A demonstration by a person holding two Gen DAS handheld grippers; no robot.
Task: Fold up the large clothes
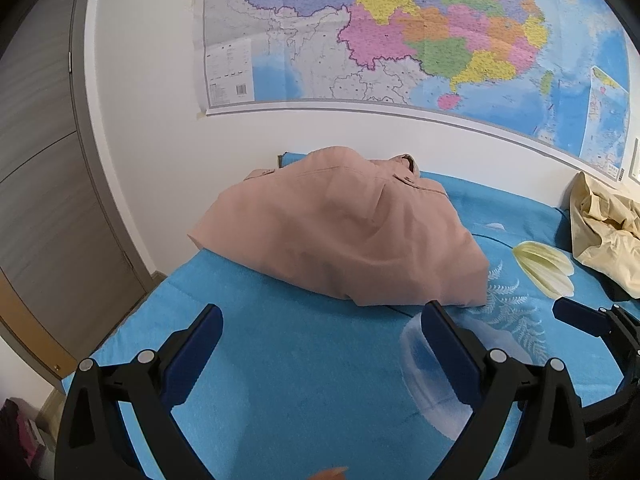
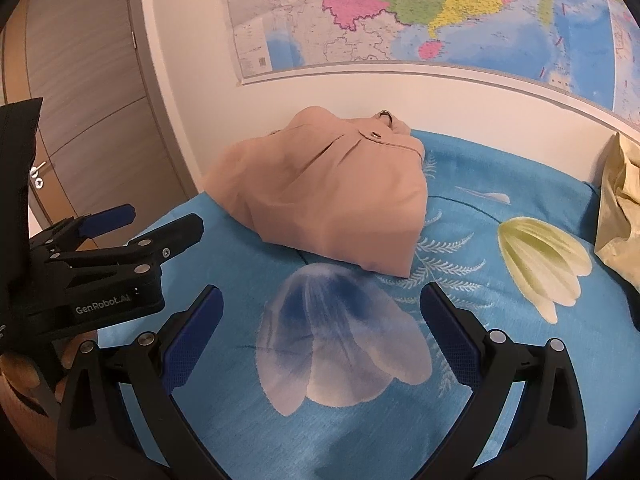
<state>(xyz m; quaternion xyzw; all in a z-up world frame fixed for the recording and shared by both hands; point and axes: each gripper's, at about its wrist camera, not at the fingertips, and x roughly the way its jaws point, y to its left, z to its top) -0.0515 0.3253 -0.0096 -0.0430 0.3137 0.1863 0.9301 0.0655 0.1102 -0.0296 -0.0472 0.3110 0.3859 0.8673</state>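
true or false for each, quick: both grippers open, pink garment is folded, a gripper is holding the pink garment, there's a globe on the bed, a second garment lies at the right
1. Both grippers are open. True: the left gripper and right gripper both have their jaws spread, empty.
2. The pink garment lies folded. True: a compact bundle on the blue bedspread.
3. A gripper holds the pink garment. False: neither touches it.
4. A globe sits on the bed. False: a flat map hangs on the wall.
5. A cream garment lies at the right. True, crumpled.
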